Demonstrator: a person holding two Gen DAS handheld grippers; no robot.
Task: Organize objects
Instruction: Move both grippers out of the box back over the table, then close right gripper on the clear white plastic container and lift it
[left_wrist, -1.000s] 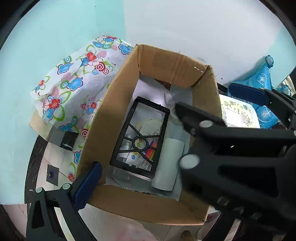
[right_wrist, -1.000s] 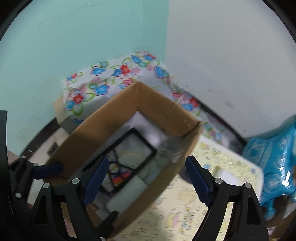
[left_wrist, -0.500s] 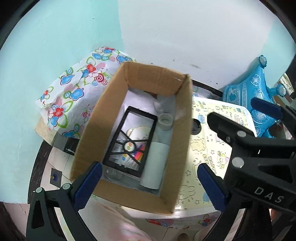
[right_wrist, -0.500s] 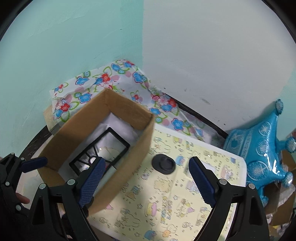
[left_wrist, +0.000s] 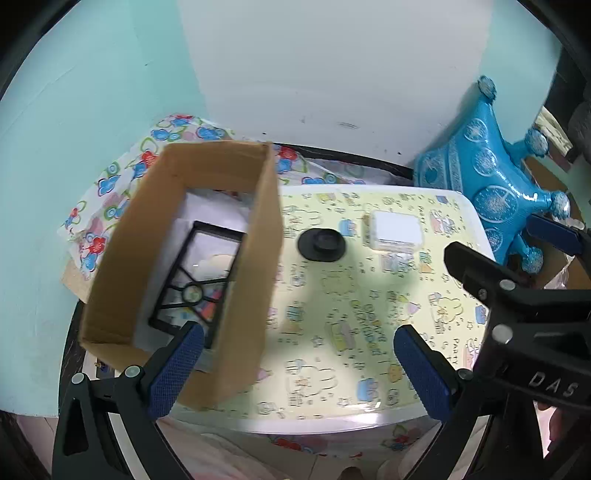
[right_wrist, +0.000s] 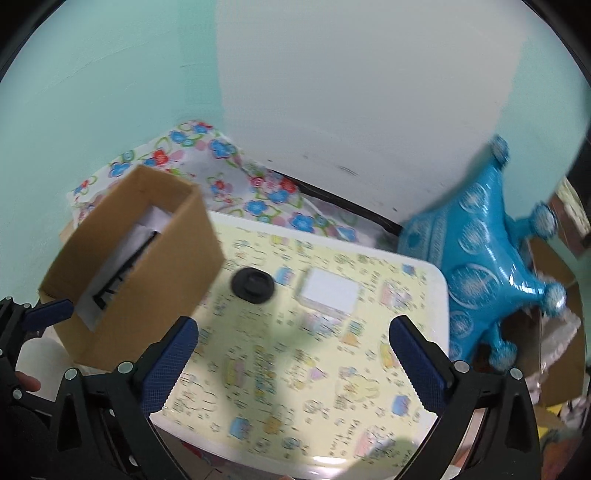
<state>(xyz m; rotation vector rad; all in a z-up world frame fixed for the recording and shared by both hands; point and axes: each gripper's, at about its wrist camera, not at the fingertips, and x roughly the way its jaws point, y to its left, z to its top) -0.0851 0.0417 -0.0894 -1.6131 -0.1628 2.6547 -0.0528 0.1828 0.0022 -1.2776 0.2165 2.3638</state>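
Both tongs pulled back from over the cardboard box (left_wrist: 177, 254) — a second earlier they hung right above its opening; now the view had swung out to the table (left_wrist: 332, 332) beside it. Right tongs (right_wrist: 293, 363) were spreading their jaws, nothing between them. Left tongs (left_wrist: 299, 365) stood released and empty too. Black frame (left_wrist: 199, 280) lay inside the box, so that drop looks done. Left to sort: black round cap (left_wrist: 322, 244) just beside the box, white square pad (left_wrist: 395, 230) beyond it — probably the cap next.
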